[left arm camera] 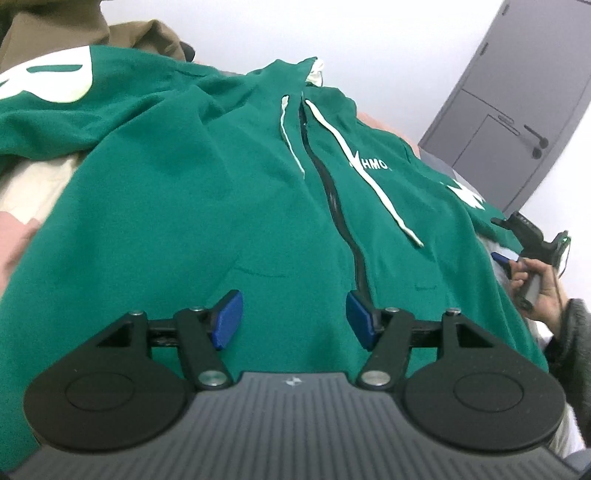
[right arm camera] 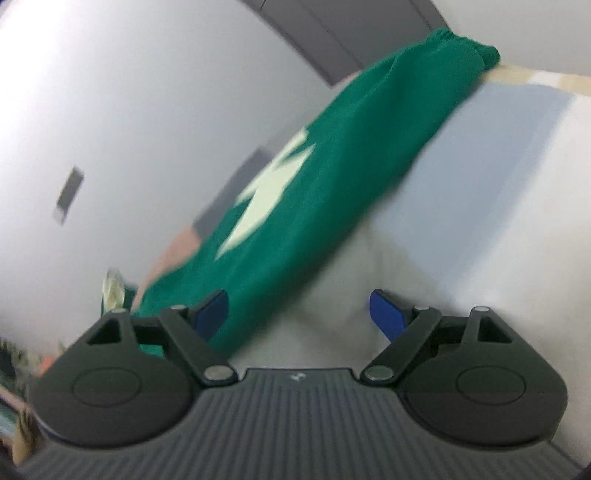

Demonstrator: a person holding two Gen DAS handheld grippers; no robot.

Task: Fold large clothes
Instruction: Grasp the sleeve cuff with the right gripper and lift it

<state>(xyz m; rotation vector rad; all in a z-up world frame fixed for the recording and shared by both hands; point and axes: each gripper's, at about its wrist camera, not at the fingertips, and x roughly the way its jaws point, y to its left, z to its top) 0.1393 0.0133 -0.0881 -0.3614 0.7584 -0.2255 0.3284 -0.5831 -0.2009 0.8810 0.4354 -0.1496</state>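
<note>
A green zip-up hoodie [left arm camera: 221, 203] lies spread front-up on the bed, its black zipper [left arm camera: 332, 192] closed and its white drawstrings [left arm camera: 373, 177] loose on the chest. My left gripper [left arm camera: 294, 319] hovers open over the bottom hem beside the zipper, with nothing pinched between its blue pads. In the right wrist view, the hoodie's sleeve [right arm camera: 332, 166], with a pale print, stretches away across the pale sheet [right arm camera: 480, 221]. My right gripper [right arm camera: 299, 314] is open at the near end of the sleeve, its left finger over the cloth. The picture there is blurred. The left wrist view shows a hand [left arm camera: 535, 288] holding that gripper at the hoodie's right edge.
A brown garment [left arm camera: 55, 29] lies bunched beyond the hoodie's left sleeve. Cream and pink bedding [left arm camera: 33, 192] shows at the left. A grey door [left arm camera: 517, 110] stands in the white wall behind the bed's far right corner.
</note>
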